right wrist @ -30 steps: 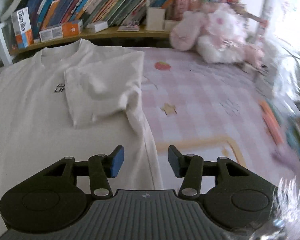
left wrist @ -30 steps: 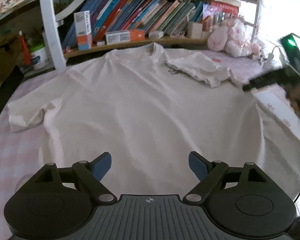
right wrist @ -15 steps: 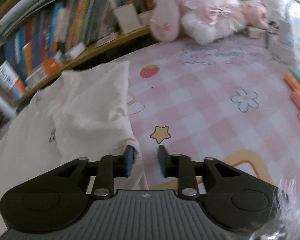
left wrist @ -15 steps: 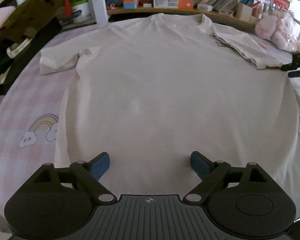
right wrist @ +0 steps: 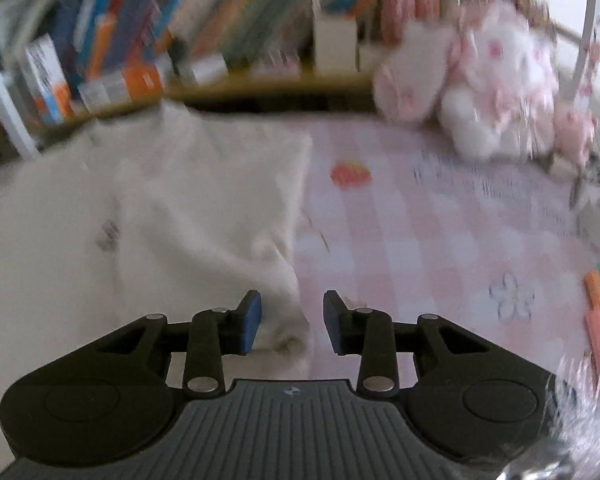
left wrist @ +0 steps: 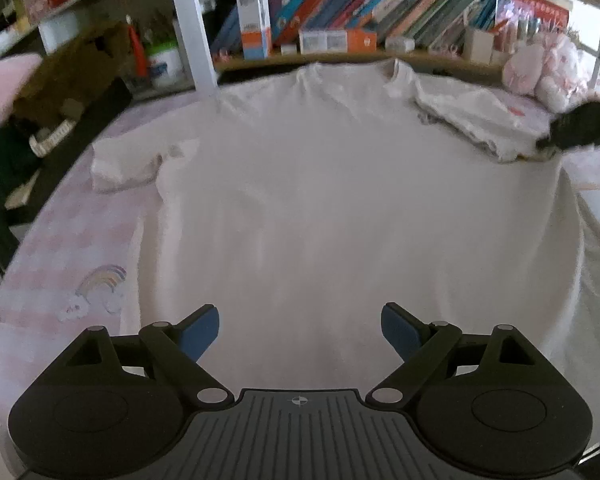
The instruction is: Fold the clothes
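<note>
Cream cotton makes up the short-sleeved T-shirt (left wrist: pixel 340 208) spread flat on the pink checked bed sheet (left wrist: pixel 60 264), its collar at the far side by the bookshelf (left wrist: pixel 340 20) and its hem near you. Your right tool (right wrist: pixel 292 320) has its blue-padded fingers (right wrist: pixel 250 322) apart, with a bunched edge of the already turned-in right sleeve (right wrist: pixel 228 200) lying between them, so judging from this you are about to pinch that edge or have just let it go; the blur makes it hard to say which. If you are gripping, close on both layers of the fabric and not the sheet beneath, then carry the fold straight toward the shirt's middle so the side line stays even. Your left tool (left wrist: pixel 300 332) hangs over the near hem at the shirt's centre, fingers wide apart and holding nothing. The left sleeve (left wrist: pixel 128 160) lies unfolded, well away to the far left of that tool, and likely needs the matching fold next. A pale pink plush toy (right wrist: pixel 480 96) sits at the far right, clear of the shirt.
</note>
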A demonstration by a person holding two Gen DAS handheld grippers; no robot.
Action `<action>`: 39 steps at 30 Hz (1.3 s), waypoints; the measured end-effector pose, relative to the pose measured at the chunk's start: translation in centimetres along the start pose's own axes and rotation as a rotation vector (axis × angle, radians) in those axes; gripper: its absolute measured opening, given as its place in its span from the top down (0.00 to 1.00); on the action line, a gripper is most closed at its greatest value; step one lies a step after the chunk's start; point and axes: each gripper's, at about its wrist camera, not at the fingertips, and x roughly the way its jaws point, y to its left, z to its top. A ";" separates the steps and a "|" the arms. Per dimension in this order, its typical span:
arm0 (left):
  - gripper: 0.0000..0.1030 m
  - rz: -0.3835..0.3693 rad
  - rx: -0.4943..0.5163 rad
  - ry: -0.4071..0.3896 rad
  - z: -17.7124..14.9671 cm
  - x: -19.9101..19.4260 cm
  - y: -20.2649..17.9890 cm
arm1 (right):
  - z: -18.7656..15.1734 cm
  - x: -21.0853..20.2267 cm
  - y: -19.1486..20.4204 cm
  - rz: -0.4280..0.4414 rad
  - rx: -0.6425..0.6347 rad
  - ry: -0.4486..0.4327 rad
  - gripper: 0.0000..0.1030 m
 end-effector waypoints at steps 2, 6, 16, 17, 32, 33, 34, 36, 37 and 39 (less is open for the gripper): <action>0.12 0.010 -0.012 -0.009 -0.1 -0.4 0.1 | -0.7 0.0 -0.8 0.014 0.012 -0.014 0.68; 0.12 0.016 -0.054 -0.003 0.0 -0.3 0.4 | -1.3 -1.4 -1.2 0.036 0.012 -0.050 0.67; 0.12 -0.019 -0.095 -0.023 0.7 -0.1 -0.7 | -5.4 -8.1 0.1 0.120 -0.052 -0.097 0.57; 0.12 -0.023 -0.090 -0.026 0.6 -0.1 -1.0 | -5.9 -8.6 0.4 0.121 -0.058 -0.093 0.56; 0.12 -0.059 -0.066 -0.022 0.0 -1.2 -3.6 | -13.4 -13.0 2.6 0.094 -0.012 -0.047 0.30; 0.12 -0.060 -0.061 -0.021 0.0 -1.2 -3.8 | -13.8 -13.3 2.6 0.090 -0.007 -0.046 0.26; 0.12 -0.061 -0.054 -0.021 0.1 -1.2 -4.0 | -14.2 -13.5 2.7 0.085 -0.002 -0.044 0.25; 0.12 -0.066 -0.036 -0.020 0.2 -1.2 -4.4 | -14.7 -13.7 2.8 0.084 -0.006 -0.038 0.23; 0.12 -0.070 -0.027 -0.020 0.2 -1.1 -4.6 | -14.9 -13.7 2.8 0.082 -0.008 -0.033 0.21; 0.12 -0.080 -0.004 -0.021 0.4 -1.0 -5.0 | -15.3 -13.8 2.8 0.077 -0.009 -0.025 0.16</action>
